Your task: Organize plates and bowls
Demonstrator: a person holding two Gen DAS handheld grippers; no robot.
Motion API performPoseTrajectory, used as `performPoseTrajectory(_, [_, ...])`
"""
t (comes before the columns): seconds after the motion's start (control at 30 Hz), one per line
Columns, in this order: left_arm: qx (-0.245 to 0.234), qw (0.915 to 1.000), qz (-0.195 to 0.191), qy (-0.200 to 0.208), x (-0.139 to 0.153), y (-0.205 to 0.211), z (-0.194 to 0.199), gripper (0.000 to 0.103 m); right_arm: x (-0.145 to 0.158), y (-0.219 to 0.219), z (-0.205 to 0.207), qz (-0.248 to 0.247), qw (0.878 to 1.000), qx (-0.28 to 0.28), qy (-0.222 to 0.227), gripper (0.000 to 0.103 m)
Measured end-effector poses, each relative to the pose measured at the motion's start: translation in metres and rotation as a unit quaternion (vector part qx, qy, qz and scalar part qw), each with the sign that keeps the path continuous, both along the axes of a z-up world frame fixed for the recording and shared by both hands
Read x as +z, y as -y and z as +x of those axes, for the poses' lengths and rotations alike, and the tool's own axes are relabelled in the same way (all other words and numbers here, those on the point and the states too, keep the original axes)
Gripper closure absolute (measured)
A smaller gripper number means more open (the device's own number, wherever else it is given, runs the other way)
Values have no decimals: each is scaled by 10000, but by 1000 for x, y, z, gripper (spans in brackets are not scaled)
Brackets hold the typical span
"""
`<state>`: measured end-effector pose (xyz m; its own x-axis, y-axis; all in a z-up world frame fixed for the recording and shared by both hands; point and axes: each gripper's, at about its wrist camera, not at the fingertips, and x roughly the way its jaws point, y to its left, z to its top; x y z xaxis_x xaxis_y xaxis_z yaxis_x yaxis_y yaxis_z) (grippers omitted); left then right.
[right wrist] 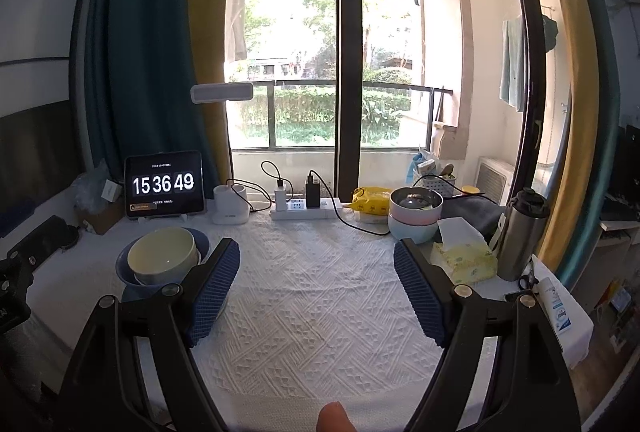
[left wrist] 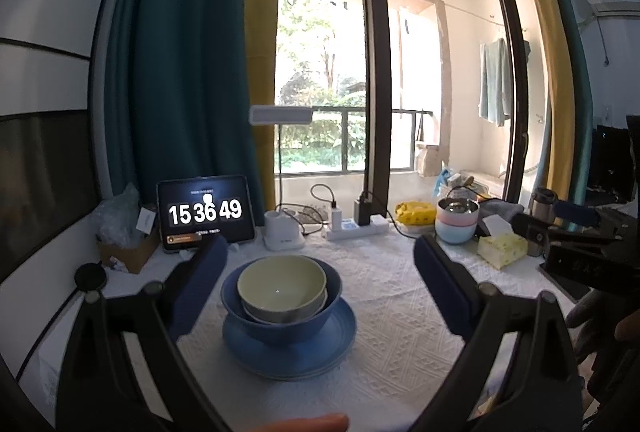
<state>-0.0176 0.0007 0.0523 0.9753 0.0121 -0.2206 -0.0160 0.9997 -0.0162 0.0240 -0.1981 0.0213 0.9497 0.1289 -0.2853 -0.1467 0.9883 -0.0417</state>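
A pale green bowl (left wrist: 280, 286) nests in a grey bowl inside a blue bowl (left wrist: 280, 316), all on a blue plate (left wrist: 289, 346) stacked on the white tablecloth. My left gripper (left wrist: 320, 272) stands open, its fingers either side of this stack without touching it. In the right wrist view the same stack (right wrist: 162, 260) sits at the left, beside the left finger of my right gripper (right wrist: 316, 274), which is open over bare cloth with nothing between its fingers. A stack of pink, blue and metal bowls (right wrist: 416, 214) stands at the back right.
Along the back edge stand a tablet clock (right wrist: 164, 186), a lamp base (right wrist: 230, 206) and a power strip (right wrist: 306, 210) with cables. A tissue pack (right wrist: 464, 256), a steel flask (right wrist: 520, 232) and a yellow packet (right wrist: 372, 198) crowd the right side.
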Motion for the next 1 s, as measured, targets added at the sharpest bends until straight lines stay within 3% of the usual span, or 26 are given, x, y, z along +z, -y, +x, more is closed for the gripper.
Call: performPoseTrajectory(1.0, [-3, 10000, -16, -50, 0, 0, 2, 8, -2, 3, 6, 1, 10000, -67, -61, 21])
